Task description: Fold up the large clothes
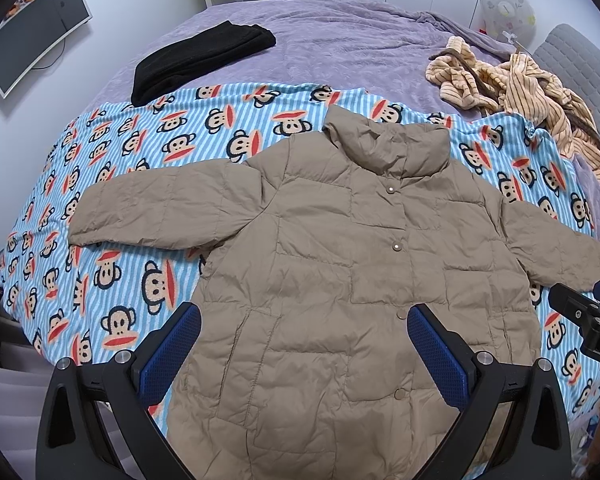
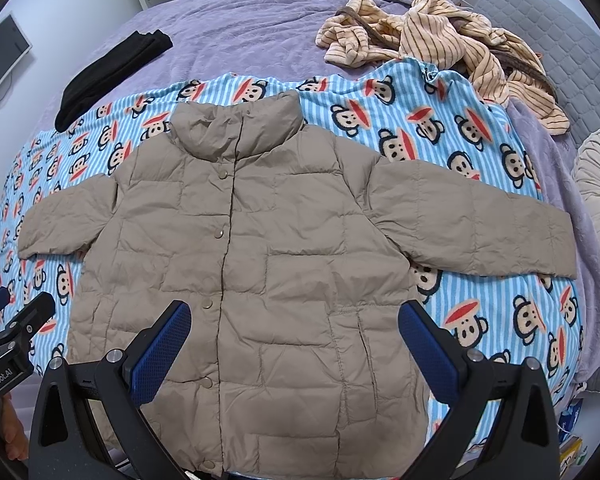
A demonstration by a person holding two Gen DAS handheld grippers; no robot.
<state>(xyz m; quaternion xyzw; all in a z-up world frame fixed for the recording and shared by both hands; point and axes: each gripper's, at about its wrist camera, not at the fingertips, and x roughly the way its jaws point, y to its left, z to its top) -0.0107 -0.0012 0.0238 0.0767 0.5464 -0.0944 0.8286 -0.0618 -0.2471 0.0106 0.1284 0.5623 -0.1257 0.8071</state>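
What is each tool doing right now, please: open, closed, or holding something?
Left tool: open, holding nothing, above the tan puffer jacket.
Right tool: open, holding nothing, also above the jacket.

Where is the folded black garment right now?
In both views the folded black garment lies far left on the purple bedspread, overlapping the monkey-print blanket's far edge.

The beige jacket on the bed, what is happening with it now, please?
A person holds two grippers above a beige puffer jacket for folding. It lies flat, front up and snapped shut, sleeves spread out, on a monkey-print blanket over the purple bed. The left gripper and the right gripper are both open and hold nothing. No fold is made yet. Black clothing and a striped garment lie further back.
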